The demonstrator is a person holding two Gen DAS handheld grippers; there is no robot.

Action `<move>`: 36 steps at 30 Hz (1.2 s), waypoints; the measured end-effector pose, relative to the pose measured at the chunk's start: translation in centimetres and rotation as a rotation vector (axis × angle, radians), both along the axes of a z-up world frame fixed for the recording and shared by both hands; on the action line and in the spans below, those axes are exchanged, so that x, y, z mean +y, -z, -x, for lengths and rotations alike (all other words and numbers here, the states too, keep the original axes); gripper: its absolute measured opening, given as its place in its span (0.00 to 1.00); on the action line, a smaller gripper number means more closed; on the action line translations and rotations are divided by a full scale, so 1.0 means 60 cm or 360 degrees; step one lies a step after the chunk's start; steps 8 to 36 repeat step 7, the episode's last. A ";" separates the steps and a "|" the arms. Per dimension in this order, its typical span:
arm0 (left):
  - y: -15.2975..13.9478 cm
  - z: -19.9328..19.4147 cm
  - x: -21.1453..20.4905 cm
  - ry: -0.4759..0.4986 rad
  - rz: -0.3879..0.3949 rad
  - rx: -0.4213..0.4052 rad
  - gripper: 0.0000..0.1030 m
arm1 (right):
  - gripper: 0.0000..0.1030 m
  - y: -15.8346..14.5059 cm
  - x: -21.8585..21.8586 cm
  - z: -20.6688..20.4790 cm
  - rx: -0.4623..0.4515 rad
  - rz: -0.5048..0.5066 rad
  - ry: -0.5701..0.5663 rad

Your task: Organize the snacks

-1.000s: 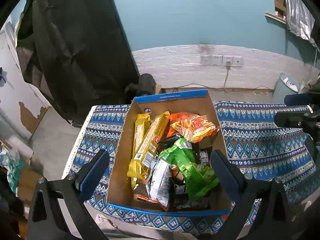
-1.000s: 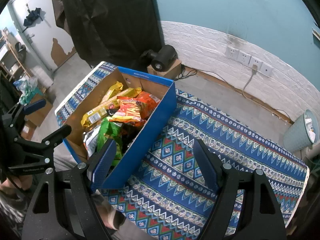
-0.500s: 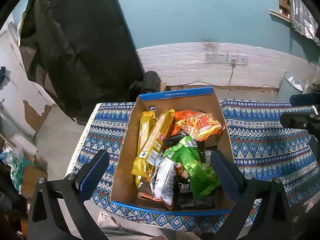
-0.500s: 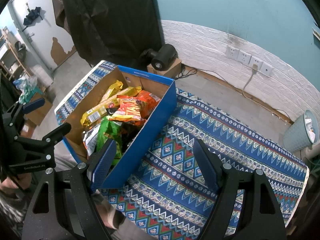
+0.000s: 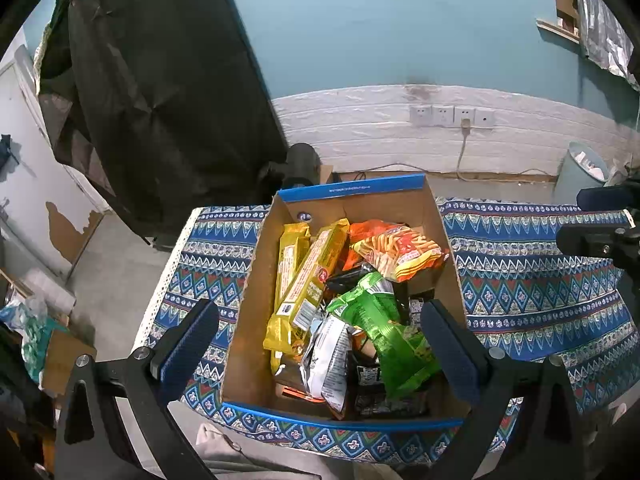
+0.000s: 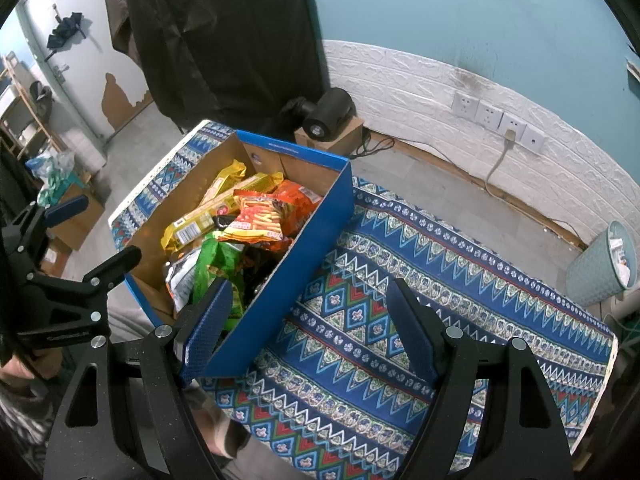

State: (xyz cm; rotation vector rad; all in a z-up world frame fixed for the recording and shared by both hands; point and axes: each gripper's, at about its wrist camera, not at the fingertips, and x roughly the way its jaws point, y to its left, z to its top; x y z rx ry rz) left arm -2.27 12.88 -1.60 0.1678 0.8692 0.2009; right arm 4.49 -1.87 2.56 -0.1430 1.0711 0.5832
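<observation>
snacks [image 5: 344, 312] lying heaped in box [image 5: 256, 280], frame centre | left tool [image 5: 320, 354] hanging over box, spread apart, holding nothing | right tool [image 6: 310, 330] hovering over surface [image 6: 460, 288], lower centre, apart, holding nothing | fitting unsorted heap or finished gathering; next move unsettled

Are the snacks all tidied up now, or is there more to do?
All the snacks I can see lie in the blue box, heaped loosely: yellow bars, an orange bag, a green bag. The cloth beside it carries none. Both grippers, left and right, are open, holding nothing. That fits finished packing or sorting ahead.
</observation>
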 end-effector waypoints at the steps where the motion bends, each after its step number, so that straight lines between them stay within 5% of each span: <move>1: 0.000 0.000 0.000 0.0001 0.0003 -0.0001 0.99 | 0.76 0.000 0.000 0.000 0.0001 -0.0001 -0.0001; 36: 0.001 0.000 0.001 0.0001 0.0009 0.0000 0.99 | 0.76 0.000 0.001 0.000 -0.0001 0.0000 -0.0001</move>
